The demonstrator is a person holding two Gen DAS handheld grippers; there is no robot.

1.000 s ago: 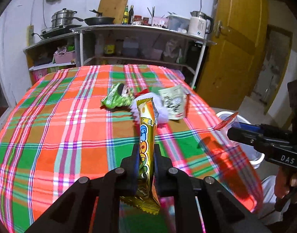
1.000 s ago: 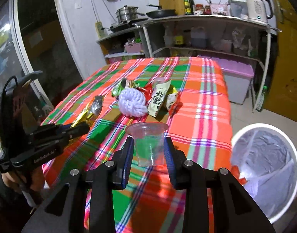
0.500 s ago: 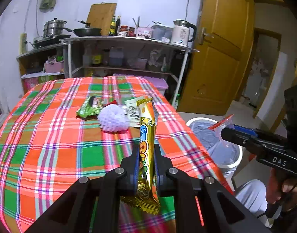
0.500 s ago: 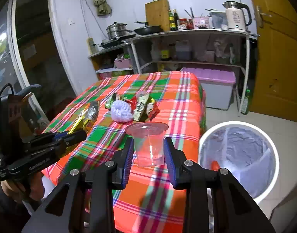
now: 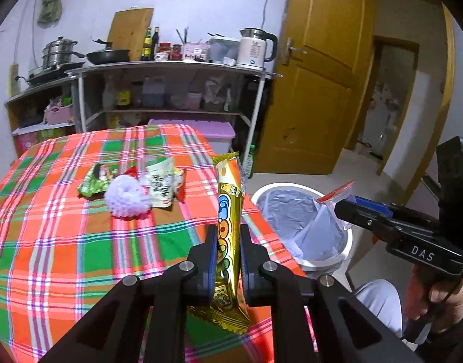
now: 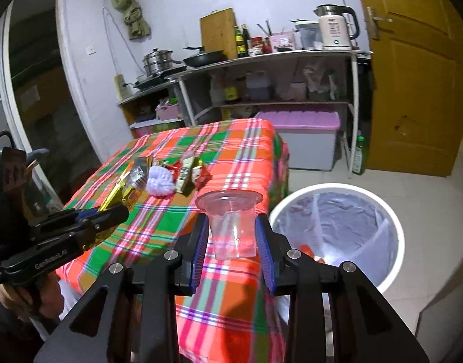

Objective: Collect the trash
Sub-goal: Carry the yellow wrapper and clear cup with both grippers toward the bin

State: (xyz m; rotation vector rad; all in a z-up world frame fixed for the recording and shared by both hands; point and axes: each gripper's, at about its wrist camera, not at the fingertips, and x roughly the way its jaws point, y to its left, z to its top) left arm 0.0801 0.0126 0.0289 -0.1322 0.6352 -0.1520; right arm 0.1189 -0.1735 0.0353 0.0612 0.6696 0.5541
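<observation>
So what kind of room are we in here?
Most likely a home kitchen with a dining table: a shelf holds a steamer pot, a frying pan and an electric kettle, beside a table with a plaid tablecloth.

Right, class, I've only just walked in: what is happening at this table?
A person is clearing rubbish with two handheld grippers. The left gripper is clamped on a gold snack wrapper; the right gripper holds a clear plastic cup near the white bin beside the table. More wrappers and a white foam net lie on the plaid tablecloth.
</observation>
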